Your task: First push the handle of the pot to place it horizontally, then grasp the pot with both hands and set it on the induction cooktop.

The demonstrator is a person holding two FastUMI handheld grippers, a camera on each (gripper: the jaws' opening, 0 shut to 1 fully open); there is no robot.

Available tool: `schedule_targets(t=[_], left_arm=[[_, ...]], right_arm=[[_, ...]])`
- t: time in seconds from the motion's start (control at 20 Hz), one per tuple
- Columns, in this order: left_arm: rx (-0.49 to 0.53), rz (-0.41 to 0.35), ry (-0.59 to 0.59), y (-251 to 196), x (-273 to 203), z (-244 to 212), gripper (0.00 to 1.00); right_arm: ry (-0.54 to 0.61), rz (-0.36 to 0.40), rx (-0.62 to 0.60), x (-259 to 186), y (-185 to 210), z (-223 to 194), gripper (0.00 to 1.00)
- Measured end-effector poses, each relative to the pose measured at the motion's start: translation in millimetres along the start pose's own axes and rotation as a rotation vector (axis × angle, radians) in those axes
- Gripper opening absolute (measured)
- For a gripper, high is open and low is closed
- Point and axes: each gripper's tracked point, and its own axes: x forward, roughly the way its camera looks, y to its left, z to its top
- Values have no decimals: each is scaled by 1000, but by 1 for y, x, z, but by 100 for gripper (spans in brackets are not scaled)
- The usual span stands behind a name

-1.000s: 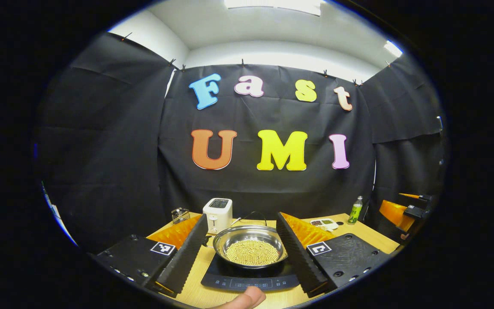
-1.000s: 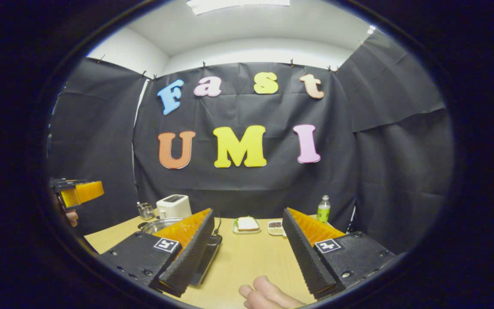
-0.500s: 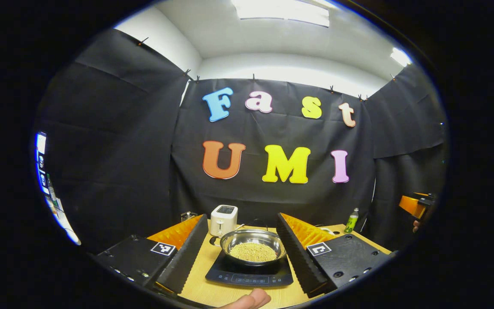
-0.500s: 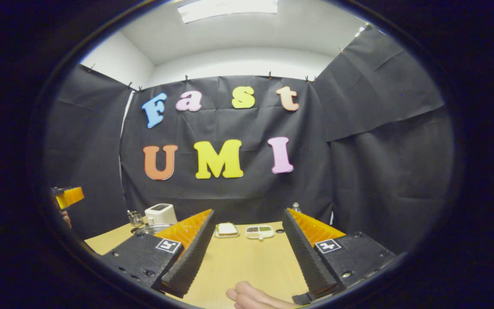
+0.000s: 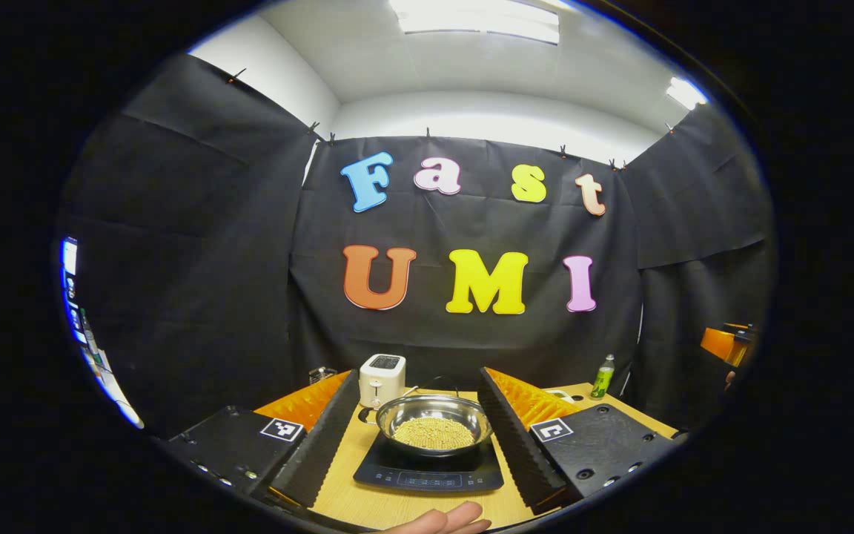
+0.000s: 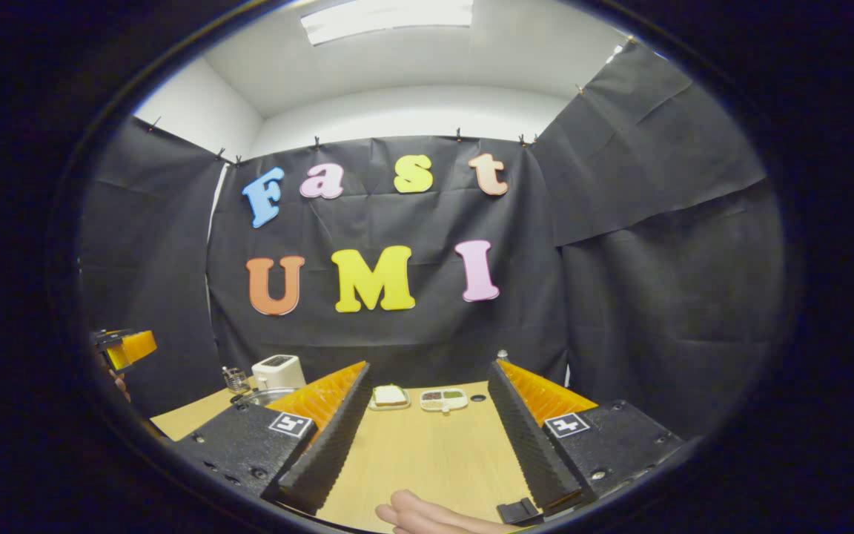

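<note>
The pot [image 5: 433, 423] sits on the cooktop [image 5: 428, 471] on the bench [image 5: 368, 504], with the toaster [image 5: 382, 379] behind, far left.

Round pot of polished, mirror-bright metal [image 5: 433, 415], holding a matt bed of small pale grains. Beneath it, flat black induction cooktop [image 5: 427, 475] with a smooth, glossy glass-like top. Pale wooden table [image 6: 427, 460], smooth with a faint grain. At 11 o'clock from the pot, boxy white toaster [image 5: 382, 378] of smooth plastic with a slight sheen. At 2 o'clock, small green bottle [image 5: 603, 377] of clear, glossy plastic. Backdrop of matt black cloth [image 6: 657, 297], creased.
</note>
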Motion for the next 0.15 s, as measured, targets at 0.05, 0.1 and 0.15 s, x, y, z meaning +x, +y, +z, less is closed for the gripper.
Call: schedule_targets(t=[0.05, 0.1, 0.15], left_arm=[[-3, -10, 7, -2, -3, -3, 95], [-2, -13, 9, -2, -5, -4, 95], [5, -14, 5, -2, -7, -2, 95]], right_arm=[[3, 8, 0, -2, 1, 0, 97], [2, 8, 0, -2, -1, 0, 97], [-6, 6, 0, -4, -2, 2, 97]])
